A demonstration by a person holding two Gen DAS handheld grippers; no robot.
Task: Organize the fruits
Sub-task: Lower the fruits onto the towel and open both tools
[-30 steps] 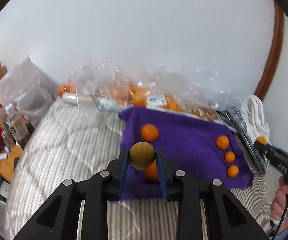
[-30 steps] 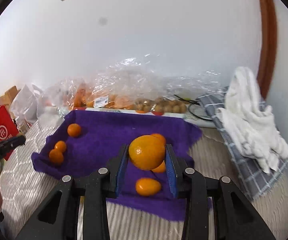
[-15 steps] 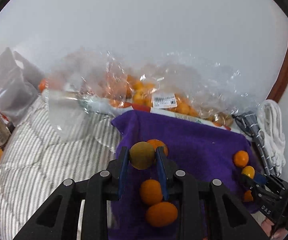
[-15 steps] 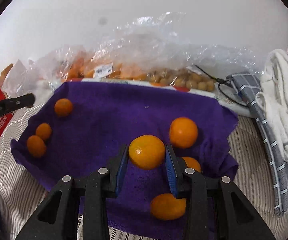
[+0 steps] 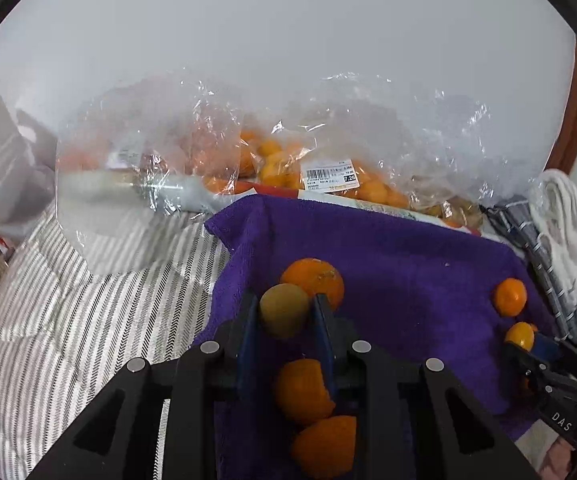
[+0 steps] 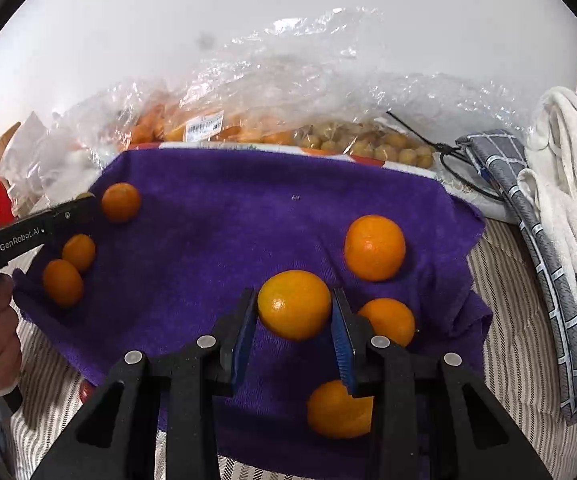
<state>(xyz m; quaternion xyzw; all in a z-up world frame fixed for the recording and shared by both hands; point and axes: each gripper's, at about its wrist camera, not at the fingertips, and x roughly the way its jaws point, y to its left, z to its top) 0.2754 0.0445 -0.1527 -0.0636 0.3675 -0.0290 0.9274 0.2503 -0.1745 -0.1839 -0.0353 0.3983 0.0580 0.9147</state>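
Purple towel (image 6: 216,240), middle bare, edges fruit-lined

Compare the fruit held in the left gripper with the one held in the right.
The left fruit is dull olive-brown; the right fruit is glossy bright orange. The left one looks smaller, so its fingers stand closer together than those around the right one. Both are round, gripped at the sides, and held above the purple towel.

The right claw (image 6: 294,312) grips an orange (image 6: 294,305) above the purple towel (image 6: 228,232).
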